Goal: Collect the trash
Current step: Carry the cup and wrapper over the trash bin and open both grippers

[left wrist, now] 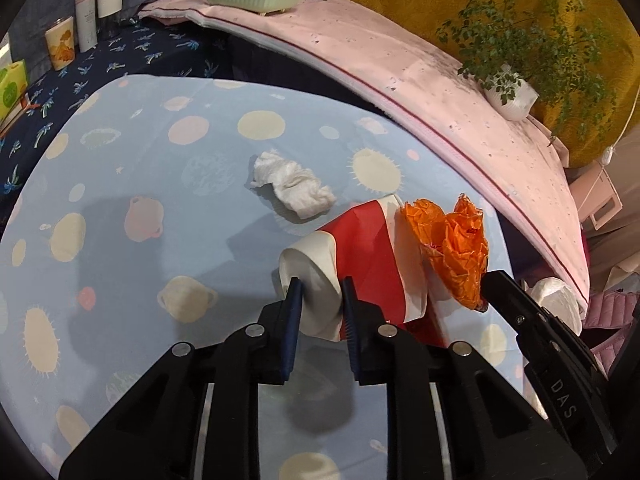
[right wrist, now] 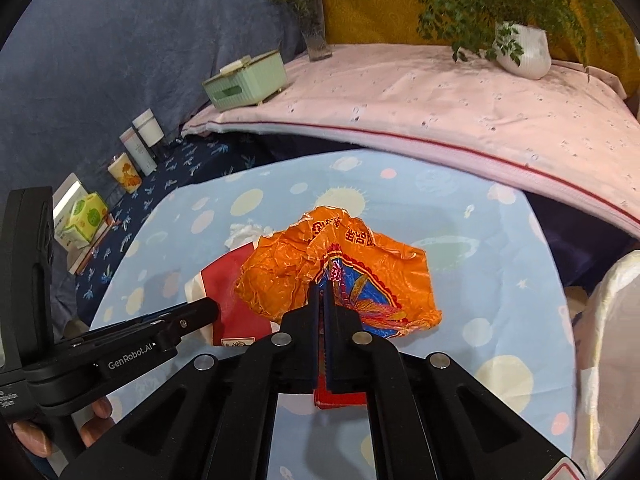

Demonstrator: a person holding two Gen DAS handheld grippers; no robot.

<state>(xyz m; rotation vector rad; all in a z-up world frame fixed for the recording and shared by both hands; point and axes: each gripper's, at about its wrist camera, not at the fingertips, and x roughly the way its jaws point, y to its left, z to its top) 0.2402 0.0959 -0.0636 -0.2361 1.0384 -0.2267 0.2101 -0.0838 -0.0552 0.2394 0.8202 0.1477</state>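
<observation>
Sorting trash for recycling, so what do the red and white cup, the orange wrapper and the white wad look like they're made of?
Cup: likely paper, matte, with a rolled rim.
Orange wrapper: thin glossy plastic film, sharply crinkled, printed.
White wad: soft tissue paper, fuzzy crumpled folds.

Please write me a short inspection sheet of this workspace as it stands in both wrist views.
Surface: table under a blue planet-print cloth.
Job's things: red-and-white paper cup on its side; orange wrapper; crumpled white tissue lying apart on the cloth.
Clutter: nothing seen beyond the trash.
Grippers: left tongs closed on the cup's rim; right tongs shut on the wrapper.
Cables: a thin white cord at the right edge.
Surroundings: pink-covered shelf with green tissue box, flower vase, potted plant; cups and boxes at left.
</observation>
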